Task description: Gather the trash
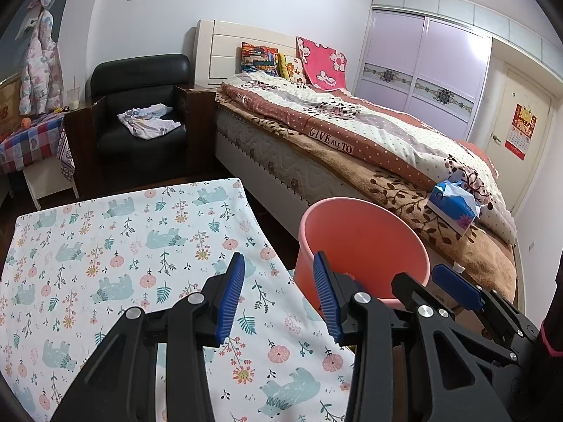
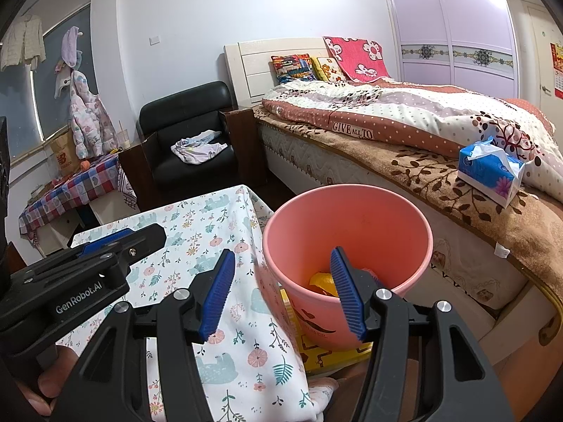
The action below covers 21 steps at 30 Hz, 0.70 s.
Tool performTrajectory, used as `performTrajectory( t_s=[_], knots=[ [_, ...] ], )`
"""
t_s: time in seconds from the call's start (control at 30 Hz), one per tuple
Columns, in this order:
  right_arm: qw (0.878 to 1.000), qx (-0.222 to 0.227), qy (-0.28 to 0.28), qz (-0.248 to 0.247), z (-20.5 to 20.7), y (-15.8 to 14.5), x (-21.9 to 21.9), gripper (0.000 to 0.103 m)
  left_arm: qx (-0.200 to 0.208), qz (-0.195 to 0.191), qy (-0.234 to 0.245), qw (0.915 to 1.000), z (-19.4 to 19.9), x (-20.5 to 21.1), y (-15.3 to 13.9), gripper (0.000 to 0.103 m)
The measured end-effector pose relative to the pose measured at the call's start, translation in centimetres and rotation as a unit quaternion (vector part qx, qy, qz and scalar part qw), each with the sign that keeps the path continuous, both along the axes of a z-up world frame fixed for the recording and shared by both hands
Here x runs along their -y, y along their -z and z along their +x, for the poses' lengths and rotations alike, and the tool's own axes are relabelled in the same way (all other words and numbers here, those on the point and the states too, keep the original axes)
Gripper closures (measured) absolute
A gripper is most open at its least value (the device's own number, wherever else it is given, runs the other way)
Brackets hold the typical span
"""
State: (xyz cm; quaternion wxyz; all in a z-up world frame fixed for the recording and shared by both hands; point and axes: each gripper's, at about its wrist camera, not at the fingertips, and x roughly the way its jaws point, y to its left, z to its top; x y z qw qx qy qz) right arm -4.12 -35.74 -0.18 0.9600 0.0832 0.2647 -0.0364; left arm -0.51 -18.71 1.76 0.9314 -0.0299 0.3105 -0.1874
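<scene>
A bed (image 1: 352, 133) is placed against the white wall (image 1: 211, 0), with a black armchair (image 1: 140, 105) beside it and a lilac wardrobe (image 1: 422, 63) behind.

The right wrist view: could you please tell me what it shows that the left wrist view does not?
Only the right wrist view looks into the pink bin and shows yellow trash at its bottom, a yellow box under the bin, and a white cardigan hanging top left. Only the left wrist view shows the whole door and the calendar on it. Both share the floral-cloth table, bed, tissue pack, black armchair, and both grippers, open and empty.
</scene>
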Motion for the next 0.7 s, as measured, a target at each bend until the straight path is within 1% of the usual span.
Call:
performTrajectory(
  t_s=[0.7],
  knots=[
    [1.0,-0.002,0.0,-0.002,-0.06,0.29,0.03,0.046,-0.007,-0.002,0.004,1.0,-0.37,-0.51,0.34,0.063]
  ],
)
